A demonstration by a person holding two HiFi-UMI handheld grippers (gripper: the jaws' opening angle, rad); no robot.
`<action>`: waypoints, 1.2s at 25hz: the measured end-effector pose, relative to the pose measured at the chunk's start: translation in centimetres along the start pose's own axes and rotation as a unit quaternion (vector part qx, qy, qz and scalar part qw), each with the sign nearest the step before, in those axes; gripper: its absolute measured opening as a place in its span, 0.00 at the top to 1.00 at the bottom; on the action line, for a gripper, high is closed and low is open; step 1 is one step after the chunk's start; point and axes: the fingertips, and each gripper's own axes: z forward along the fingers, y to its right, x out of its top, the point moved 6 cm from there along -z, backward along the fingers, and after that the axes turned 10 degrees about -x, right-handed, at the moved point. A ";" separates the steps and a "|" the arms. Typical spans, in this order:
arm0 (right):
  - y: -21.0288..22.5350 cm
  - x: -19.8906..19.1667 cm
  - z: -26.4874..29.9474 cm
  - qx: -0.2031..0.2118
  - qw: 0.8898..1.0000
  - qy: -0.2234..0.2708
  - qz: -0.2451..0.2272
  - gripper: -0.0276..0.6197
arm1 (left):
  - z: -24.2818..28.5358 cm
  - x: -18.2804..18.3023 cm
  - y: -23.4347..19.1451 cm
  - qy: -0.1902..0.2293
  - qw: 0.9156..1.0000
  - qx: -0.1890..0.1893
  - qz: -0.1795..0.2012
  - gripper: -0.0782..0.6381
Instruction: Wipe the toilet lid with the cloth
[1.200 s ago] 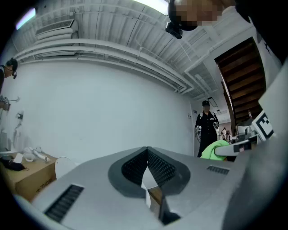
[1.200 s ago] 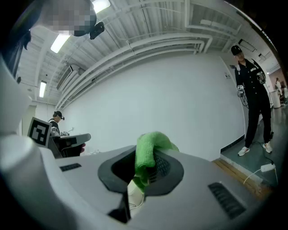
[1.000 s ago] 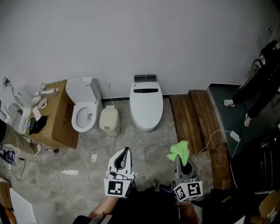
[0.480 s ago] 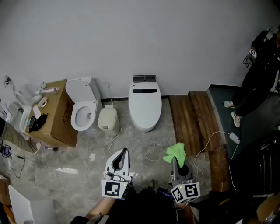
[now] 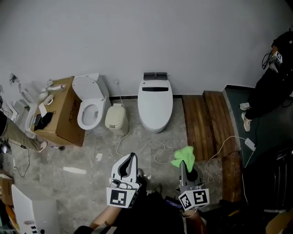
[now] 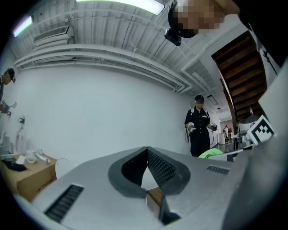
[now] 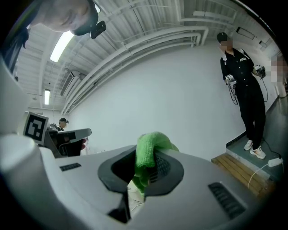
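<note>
Marble floor (image 5: 78, 153): right gripper (image 5: 184, 166) pointing forward, clamping cloth (image 5: 184, 156); left gripper (image 5: 132, 156) alongside (jaws together, empty).

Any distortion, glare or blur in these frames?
Head view: sharp, evenly lit, slight wide-angle bend. Left gripper view: heavy fisheye, dark corners, ceiling light blown out. Right gripper view: same fisheye; green cloth near the lens slightly soft.
</note>
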 end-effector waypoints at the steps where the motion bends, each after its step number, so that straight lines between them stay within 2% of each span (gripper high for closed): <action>1: 0.2 -0.1 0.3 0.000 1.000 -0.002 0.001 0.90 | 0.3 -0.2 -0.1 -0.001 1.000 0.000 0.001 0.88; 10: 1.5 -0.8 7.3 -0.007 1.000 -0.018 -0.001 0.90 | 6.3 -2.8 -3.7 -0.017 1.000 -0.011 -0.006 0.88; 23: 0.4 0.1 25.8 -0.040 0.999 -0.031 0.002 0.90 | 19.8 -4.2 -18.7 -0.024 0.999 -0.029 -0.024 0.88; 30: 0.2 1.1 32.1 -0.050 0.998 -0.032 0.008 0.90 | 24.7 -3.9 -22.9 -0.023 0.998 -0.046 -0.026 0.88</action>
